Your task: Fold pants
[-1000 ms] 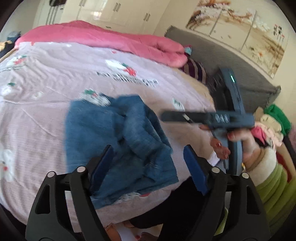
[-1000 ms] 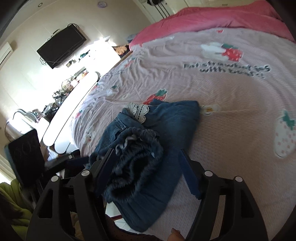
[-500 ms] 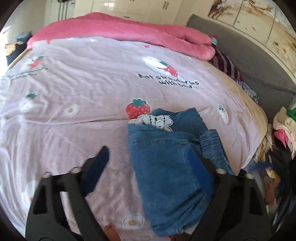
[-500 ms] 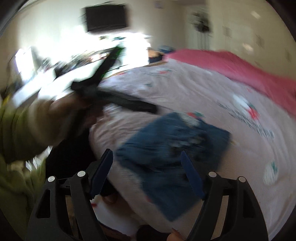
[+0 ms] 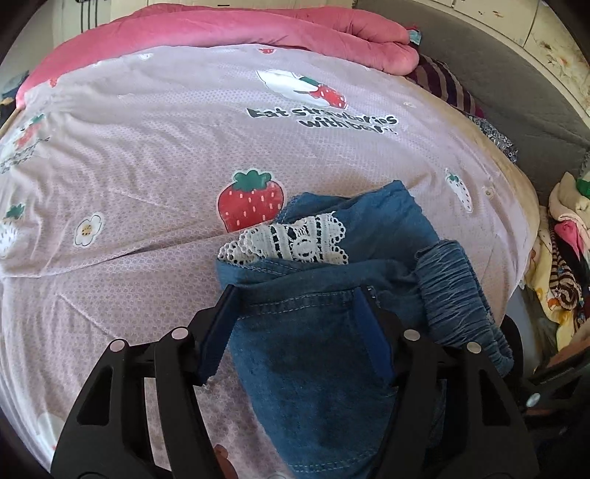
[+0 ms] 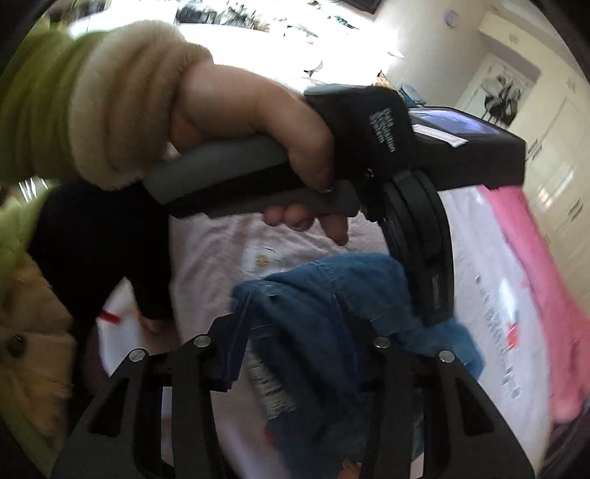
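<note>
**Both grippers closing over the bunched jeans at the near bed edge**

The denim pants [image 5: 324,331] lie crumpled on the strawberry-print bedspread [image 5: 147,154], at the near edge of the bed, toward the right side in the left wrist view. White lace trim [image 5: 291,241] pokes out at the far end of the heap; a shirred elastic section [image 5: 457,294], likely the waistband, runs down the right side. A pink duvet [image 5: 258,29] is well apart at the far end.

Left gripper [image 5: 295,317]: jaws part-open and closing, straddling a stitched denim edge. Fabric sits between the pads; whether they press on it yet, cannot tell for sure, looks like not quite.

Right gripper [image 6: 291,324]: jaws narrower, also closing, with denim [image 6: 332,294] between them. View is motion-blurred, so contact is unclear. The person's left hand [image 6: 250,121], in a green sleeve with a cream cuff [image 6: 121,99], holds the left gripper right across this view, so the two tools are close together over the same bundle.

Key relation: the pants lie directly ahead of and below both grippers, each pointing steeply down into the heap. The bundle's long axis, as far as a crumpled pile has one, runs from the near bed edge away toward the lace end, roughly along the left gripper's pointing line. Neither is clearly nearer; both are on it. Judgement: the next move is a pinch at two spots, then a lift to shake the pants flat before folding. Risk: grabbing several layers at once.
</note>
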